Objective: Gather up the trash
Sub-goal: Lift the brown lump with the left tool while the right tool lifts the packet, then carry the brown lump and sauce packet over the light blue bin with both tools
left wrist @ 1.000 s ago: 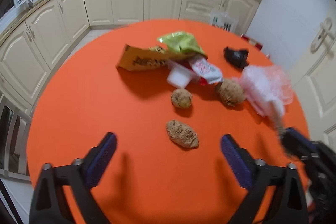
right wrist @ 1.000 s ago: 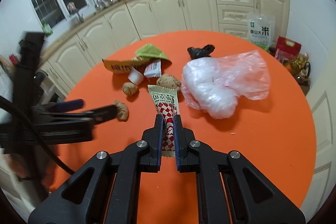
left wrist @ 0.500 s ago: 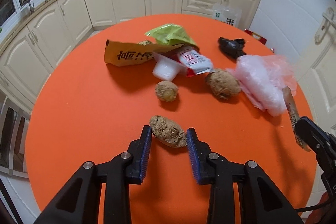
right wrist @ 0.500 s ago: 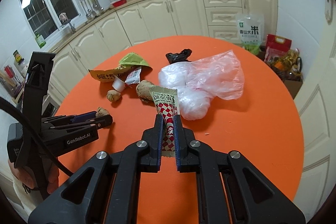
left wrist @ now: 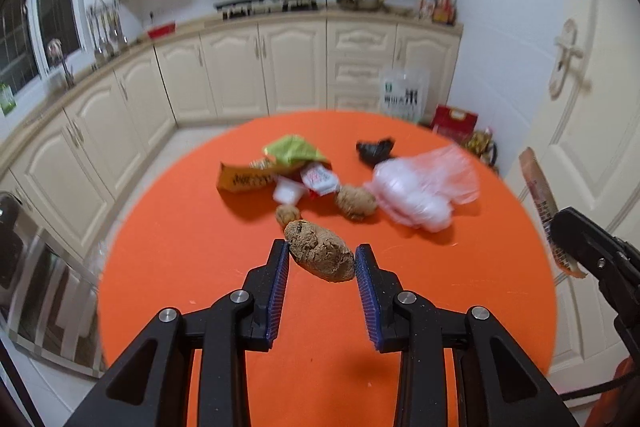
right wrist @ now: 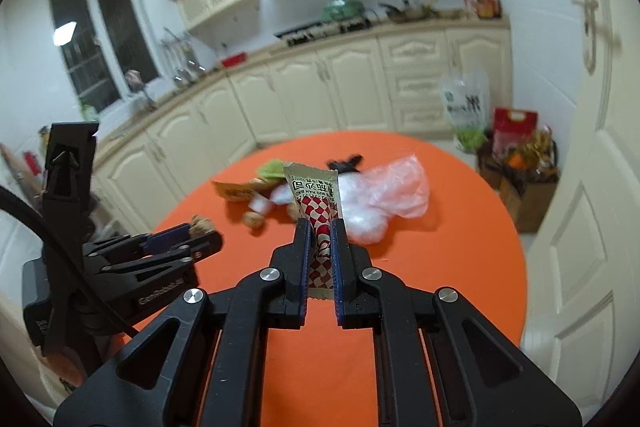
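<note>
The round orange bench [left wrist: 180, 267] fills the lower part of both views, its near edge cut off behind the black arms of the tongs; cream kitchen cabinets [left wrist: 288, 67] curve behind it, blurred; at the far right a clear plastic bag [left wrist: 424, 191] lies crumpled on the bench, smeared by blur so its contents cannot be made out; a small black bag [left wrist: 374, 151] sits just behind it. Left of these lies a cluster of trash: a yellow-orange packet [left wrist: 240, 181] flat on the bench, a green wrapper [left wrist: 294, 151] overlapping its far end, a red-and-white sachet [left wrist: 320, 181] and a small white cup [left wrist: 288, 193] touching one another; two brown crumpled lumps rest near them, the larger [left wrist: 354, 201] beside the plastic bag, the smaller [left wrist: 287, 215] partly hidden behind the held lump. The left tongs [left wrist: 322, 259] are clamped on a third brown lump [left wrist: 320, 255], both blue pads pressing its sides, lifted clear of the bench. The right tongs [right wrist: 320, 247] are squeezed together on a checkered red-and-white snack wrapper [right wrist: 316, 195], which stands upright above the pads; its lower end pokes out beneath them; in the left view that wrapper [left wrist: 540, 183] shows edge-on at the right border, with the right tongs there largely cut off.
</note>
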`<state>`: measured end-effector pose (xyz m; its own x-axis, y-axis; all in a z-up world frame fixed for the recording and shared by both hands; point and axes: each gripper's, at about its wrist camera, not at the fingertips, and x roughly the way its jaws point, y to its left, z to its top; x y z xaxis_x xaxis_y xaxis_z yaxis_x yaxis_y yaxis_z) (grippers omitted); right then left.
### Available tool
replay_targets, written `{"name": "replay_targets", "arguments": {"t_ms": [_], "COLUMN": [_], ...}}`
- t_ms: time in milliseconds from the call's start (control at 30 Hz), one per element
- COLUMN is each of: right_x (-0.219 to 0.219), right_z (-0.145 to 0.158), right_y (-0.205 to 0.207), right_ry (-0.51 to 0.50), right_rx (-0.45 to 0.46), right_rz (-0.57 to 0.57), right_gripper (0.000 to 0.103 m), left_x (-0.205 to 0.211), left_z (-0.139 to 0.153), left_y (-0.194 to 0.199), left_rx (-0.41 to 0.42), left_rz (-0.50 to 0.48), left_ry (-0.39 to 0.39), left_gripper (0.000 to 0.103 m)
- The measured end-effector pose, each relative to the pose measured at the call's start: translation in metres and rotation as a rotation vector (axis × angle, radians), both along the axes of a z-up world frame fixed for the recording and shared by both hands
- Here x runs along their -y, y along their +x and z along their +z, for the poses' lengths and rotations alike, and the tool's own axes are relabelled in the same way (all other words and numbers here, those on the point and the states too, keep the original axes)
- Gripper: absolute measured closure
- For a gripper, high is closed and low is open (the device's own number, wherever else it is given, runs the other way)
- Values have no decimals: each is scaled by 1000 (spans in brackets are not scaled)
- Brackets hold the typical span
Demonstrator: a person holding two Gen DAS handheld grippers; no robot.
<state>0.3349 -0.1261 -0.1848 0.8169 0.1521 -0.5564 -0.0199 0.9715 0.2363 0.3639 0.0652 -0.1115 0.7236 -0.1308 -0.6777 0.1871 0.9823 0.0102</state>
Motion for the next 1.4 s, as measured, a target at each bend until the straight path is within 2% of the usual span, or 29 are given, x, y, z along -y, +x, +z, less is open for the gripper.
{"name": "replay_targets", "arguments": {"t_ms": [200,467,733,933,1100,1267,1400], "right_x": [-18,-46,-68,-59,-25,33,90], "right_z": [39,77,89,84,75,58,32], "right_y": [-40,-79,-94,-101,-111,-128,-149], "right_ry": [-30,-65,-86,-67,-60,-45,-52], "right_rx": [103,223,273,270,252,191,102], "right_rz": [13,46,77,53,-42,-209,-399], "right_gripper": [93,93,93,93,93,93,93], "left_x": [-11,-28,-28,-16,13,78,143], "left_z": [37,69,75,62,51,23,-13], "left_y": [-66,-145,-200,-213,-204,-197,-193], "left_rx": [120,265,348,330,282,196,79], "left_rz": [2,46,63,37,-45,-216,-374], "left_ry": [-31,-69,-79,-68,-63,-52,-34], "left_gripper": [73,73,73,73,73,73,73]}}
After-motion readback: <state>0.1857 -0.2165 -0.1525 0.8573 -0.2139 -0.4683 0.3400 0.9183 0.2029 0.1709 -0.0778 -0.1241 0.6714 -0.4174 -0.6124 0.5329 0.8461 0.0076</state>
